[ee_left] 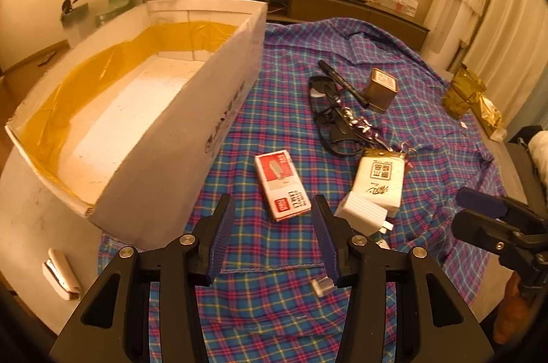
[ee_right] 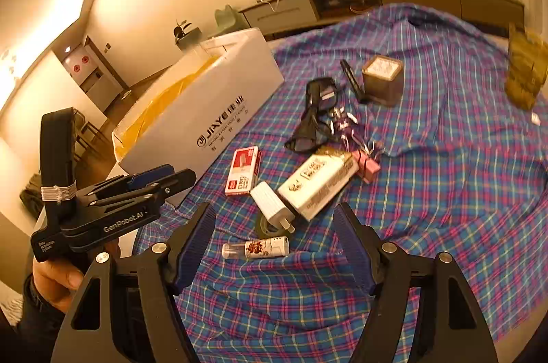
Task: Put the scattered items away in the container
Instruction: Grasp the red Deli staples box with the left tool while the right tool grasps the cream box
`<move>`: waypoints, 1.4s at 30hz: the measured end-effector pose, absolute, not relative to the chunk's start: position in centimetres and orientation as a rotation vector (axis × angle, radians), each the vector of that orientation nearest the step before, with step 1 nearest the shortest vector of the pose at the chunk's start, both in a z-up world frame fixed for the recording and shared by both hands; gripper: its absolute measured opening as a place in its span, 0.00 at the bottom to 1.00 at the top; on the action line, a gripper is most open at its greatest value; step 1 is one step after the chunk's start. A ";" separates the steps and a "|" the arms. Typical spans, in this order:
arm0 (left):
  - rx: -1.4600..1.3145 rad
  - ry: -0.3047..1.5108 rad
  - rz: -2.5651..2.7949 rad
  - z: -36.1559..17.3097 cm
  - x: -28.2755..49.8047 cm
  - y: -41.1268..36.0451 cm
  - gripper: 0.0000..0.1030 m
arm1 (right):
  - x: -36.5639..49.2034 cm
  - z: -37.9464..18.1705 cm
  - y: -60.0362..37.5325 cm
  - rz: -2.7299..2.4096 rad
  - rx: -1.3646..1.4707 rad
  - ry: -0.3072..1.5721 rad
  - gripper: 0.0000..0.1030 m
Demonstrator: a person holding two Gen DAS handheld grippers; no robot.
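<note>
Step in hand: first pick. Left gripper (ee_left: 272, 219), fingers wide and empty, hovers just short of the staple box (ee_left: 282, 186), beside the empty white carton (ee_left: 178, 109). Right gripper (ee_right: 274, 236) wide, empty. Next: descend, straddle, close.

The white charger (ee_left: 359, 212) lies half under the cream packet (ee_left: 378, 178) — only its pronged end shows. A dark ring (ee_right: 265, 226) peeks from beneath it. The small tube (ee_left: 322, 286) sits partly behind the left gripper (ee_left: 274, 236) — its label unreadable.
</note>
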State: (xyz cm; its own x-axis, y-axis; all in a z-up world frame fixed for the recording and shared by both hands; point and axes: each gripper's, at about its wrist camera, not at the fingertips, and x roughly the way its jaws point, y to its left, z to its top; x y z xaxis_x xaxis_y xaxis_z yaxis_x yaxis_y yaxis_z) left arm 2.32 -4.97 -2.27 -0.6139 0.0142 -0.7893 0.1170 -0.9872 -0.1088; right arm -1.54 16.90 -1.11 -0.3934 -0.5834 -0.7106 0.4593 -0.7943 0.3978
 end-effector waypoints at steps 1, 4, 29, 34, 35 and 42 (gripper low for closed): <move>1.363 0.225 -2.754 -2.5 2.2 -5.0 0.48 | -1.8 -1.5 16.9 -2.183 1.214 -0.199 0.70; 1.416 0.232 -2.755 -3.2 1.6 -4.7 0.49 | -2.4 -2.5 17.0 -2.153 1.259 -0.251 0.70; 1.545 0.248 -2.655 -8.8 -4.9 -4.2 0.56 | -10.1 -10.2 16.1 -1.986 1.500 -0.784 0.46; 1.511 0.236 -2.661 -8.9 -5.9 -4.1 0.55 | -11.0 -10.2 15.9 -2.021 1.459 -0.757 0.29; 1.513 0.242 -2.672 -8.9 -5.9 -4.1 0.54 | -10.9 -9.7 15.8 -2.030 1.440 -0.744 0.29; 1.507 0.251 -2.735 -7.9 -5.2 -4.1 0.38 | -9.8 -7.1 15.8 -2.018 1.360 -0.721 0.24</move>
